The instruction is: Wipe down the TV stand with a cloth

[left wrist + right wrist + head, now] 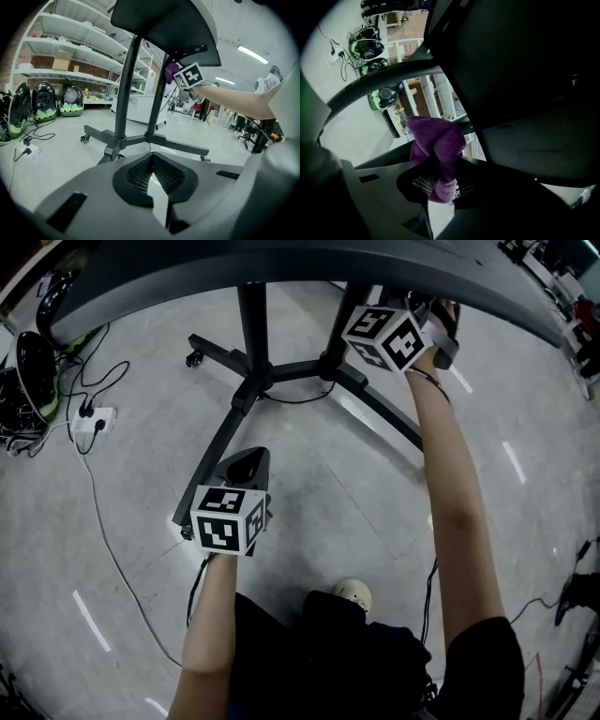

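The black TV stand (pixel 255 381) rises on two poles from a wheeled base on the floor. A dark curved panel (pixel 281 268) tops it. My right gripper (pixel 389 334) reaches up to that panel's underside, its jaws hidden in the head view. In the right gripper view it (pixel 438 176) is shut on a bunched purple cloth (pixel 438 140), which is held close to the dark panel (pixel 525 70). The cloth (pixel 168 72) also shows by the right pole. My left gripper (pixel 246 460) hangs low in front of the base, shut (pixel 151 161) on nothing.
A white power strip (pixel 94 420) and loose cables lie on the floor at the left. Black-and-green cases (pixel 44 101) stand under metal shelves (pixel 70 47). The stand's legs (pixel 394 423) spread toward me. My shoe (pixel 354 594) is just behind them. People stand far off (pixel 206 105).
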`<state>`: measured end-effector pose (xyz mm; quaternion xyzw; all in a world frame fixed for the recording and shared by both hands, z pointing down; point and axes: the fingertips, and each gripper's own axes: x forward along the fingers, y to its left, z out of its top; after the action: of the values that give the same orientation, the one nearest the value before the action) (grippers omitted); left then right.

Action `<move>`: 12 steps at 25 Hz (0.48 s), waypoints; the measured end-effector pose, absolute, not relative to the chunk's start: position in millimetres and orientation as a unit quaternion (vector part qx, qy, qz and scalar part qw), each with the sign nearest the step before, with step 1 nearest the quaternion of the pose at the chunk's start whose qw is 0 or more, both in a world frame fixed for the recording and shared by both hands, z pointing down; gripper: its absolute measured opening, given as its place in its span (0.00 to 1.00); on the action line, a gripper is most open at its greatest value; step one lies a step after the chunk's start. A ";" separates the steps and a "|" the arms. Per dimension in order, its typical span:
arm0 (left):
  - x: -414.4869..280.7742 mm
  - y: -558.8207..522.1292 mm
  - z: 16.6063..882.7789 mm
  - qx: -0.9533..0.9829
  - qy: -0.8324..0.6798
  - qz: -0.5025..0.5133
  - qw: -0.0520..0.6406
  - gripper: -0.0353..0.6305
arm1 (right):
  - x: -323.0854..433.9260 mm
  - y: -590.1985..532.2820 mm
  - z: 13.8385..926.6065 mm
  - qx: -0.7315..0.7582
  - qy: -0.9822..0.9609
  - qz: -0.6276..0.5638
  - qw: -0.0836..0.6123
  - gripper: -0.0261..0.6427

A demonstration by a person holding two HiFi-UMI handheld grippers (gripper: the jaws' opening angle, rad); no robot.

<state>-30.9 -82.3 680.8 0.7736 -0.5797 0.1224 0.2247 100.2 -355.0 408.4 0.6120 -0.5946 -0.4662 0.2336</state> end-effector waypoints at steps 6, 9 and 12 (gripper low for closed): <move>-35.5 -80.1 685.1 0.771 -0.582 0.129 0.224 0.06 | 103.3 -363.0 411.9 0.614 -0.589 -0.466 0.243 0.20; -40.7 -79.5 689.1 0.767 -0.586 0.133 0.225 0.06 | 105.7 -370.2 432.5 0.616 -0.602 -0.442 0.249 0.20; -42.7 -79.6 693.1 0.765 -0.587 0.138 0.225 0.06 | 109.8 -378.1 455.2 0.617 -0.607 -0.428 0.259 0.20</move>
<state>-42.7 -79.6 693.1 0.7654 -0.5869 0.1382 0.2249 109.8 -378.1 455.2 0.6172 -0.6072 -0.4278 0.2595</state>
